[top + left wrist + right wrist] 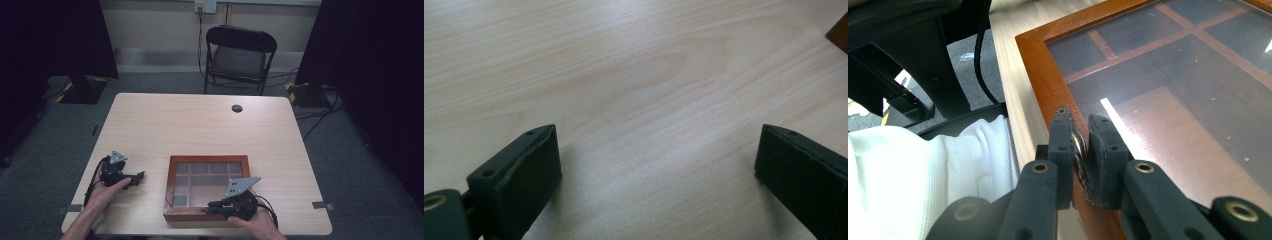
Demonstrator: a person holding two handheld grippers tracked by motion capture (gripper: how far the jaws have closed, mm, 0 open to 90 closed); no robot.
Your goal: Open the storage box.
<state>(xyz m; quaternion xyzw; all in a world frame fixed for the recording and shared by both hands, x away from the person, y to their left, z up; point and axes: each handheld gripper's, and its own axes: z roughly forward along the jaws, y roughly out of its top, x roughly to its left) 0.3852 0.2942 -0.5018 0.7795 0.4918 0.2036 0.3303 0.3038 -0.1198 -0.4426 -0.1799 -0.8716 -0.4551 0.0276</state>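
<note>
A: We see a table [634, 75] of pale wood grain with a smooth matt finish.

B: We also see a glossy reddish wooden box [1040, 75] with a reflective glass lid [1168, 75], matt black fingers [1062, 145], and a ridged metal clasp [1079, 150].

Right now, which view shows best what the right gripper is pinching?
The right gripper view: its jaws are shut on a small metal clasp at the wooden box frame's near edge. The high view shows the right gripper at that edge, the clasp too small to make out. The left gripper view catches a box corner.
</note>
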